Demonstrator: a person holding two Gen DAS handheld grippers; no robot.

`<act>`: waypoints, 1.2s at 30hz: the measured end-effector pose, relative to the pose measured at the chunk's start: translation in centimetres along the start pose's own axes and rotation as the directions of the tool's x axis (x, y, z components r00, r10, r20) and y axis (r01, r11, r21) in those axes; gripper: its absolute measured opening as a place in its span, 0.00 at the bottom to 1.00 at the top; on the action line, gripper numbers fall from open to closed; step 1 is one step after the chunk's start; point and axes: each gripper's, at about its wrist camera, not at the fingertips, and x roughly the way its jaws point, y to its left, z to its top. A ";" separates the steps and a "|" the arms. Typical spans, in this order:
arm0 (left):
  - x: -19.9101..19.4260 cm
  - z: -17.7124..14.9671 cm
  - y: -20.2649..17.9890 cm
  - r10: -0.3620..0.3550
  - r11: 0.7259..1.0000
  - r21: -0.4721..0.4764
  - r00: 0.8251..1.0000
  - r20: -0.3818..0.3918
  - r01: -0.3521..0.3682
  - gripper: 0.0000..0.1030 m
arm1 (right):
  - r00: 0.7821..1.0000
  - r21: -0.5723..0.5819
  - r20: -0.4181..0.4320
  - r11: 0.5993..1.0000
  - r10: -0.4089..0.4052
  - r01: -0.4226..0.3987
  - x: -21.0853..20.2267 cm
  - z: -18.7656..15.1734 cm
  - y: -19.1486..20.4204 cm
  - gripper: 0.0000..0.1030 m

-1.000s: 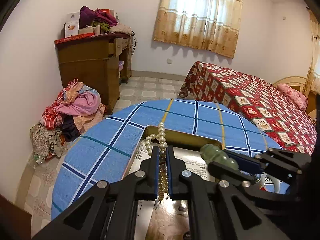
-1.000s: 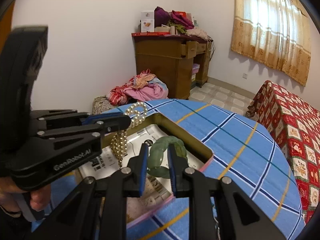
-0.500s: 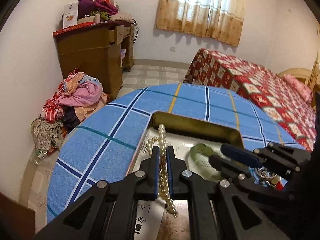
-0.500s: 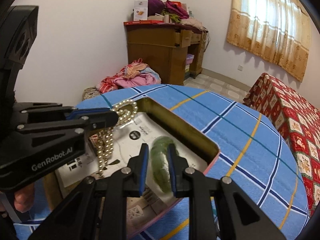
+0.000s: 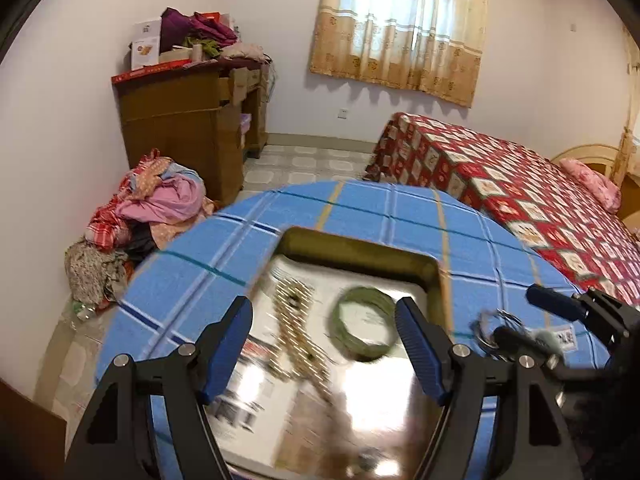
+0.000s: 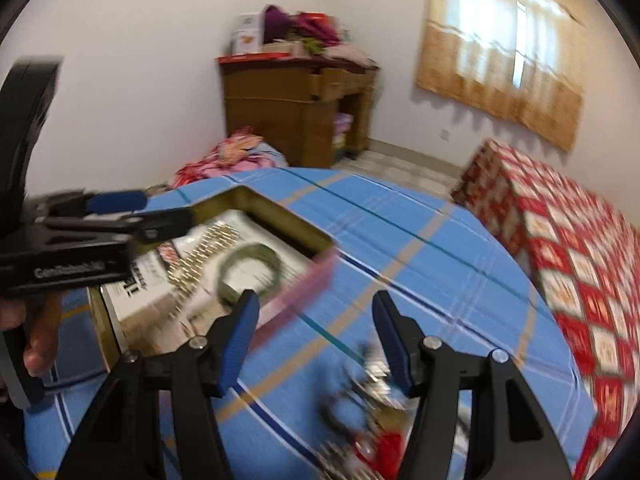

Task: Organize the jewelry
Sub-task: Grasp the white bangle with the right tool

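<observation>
The left gripper (image 5: 324,344) hangs over the open tin box (image 5: 360,246), its jaws opening wide with nothing pinched between the blue pads. Directly beneath it, inside the box, lie the pearl necklace (image 5: 296,336) and — just beside it, toward the box's right wall — the green bangle (image 5: 362,330). The right gripper (image 6: 316,336) is past the box's pink-edged right rim, above the blue checked tablecloth (image 6: 420,248); its jaws are opening too, empty. A blurred heap of remaining jewelry (image 6: 368,416) sits on the cloth beneath it, outside the box.
</observation>
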 end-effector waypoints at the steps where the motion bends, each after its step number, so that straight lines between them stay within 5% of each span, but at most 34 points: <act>1: -0.2 -0.3 -0.5 0.003 1.000 0.007 1.000 -0.001 -0.003 0.72 | 1.000 0.026 -0.008 0.999 -0.026 0.026 -0.5 -0.6 -1.1 0.60; 9: -1.6 -2.9 -5.8 -0.006 0.998 0.060 1.000 -0.028 0.008 0.72 | 0.983 0.156 -0.080 0.972 -0.165 0.176 -3.3 -4.8 -7.1 0.60; 16: -1.7 -3.9 -9.8 -0.005 0.991 0.134 1.000 -0.030 0.009 0.72 | 0.978 0.201 -0.105 0.959 -0.181 0.199 -4.2 -8.0 -8.7 0.60; 24: -1.0 -4.9 -11.7 0.010 0.984 0.177 0.999 -0.039 -0.003 0.72 | 0.976 0.167 -0.132 0.967 -0.171 0.192 -2.6 -7.4 -8.7 0.59; 28: -0.9 -5.1 -11.9 0.010 0.984 0.179 0.999 -0.039 -0.002 0.72 | 0.968 0.143 -0.203 0.974 -0.147 0.178 -0.6 -7.2 -8.5 0.39; 36: -1.2 -5.2 -12.1 -0.012 0.984 0.175 0.999 -0.034 0.018 0.72 | 0.969 0.141 -0.206 0.976 -0.135 0.166 -0.8 -7.5 -8.2 0.13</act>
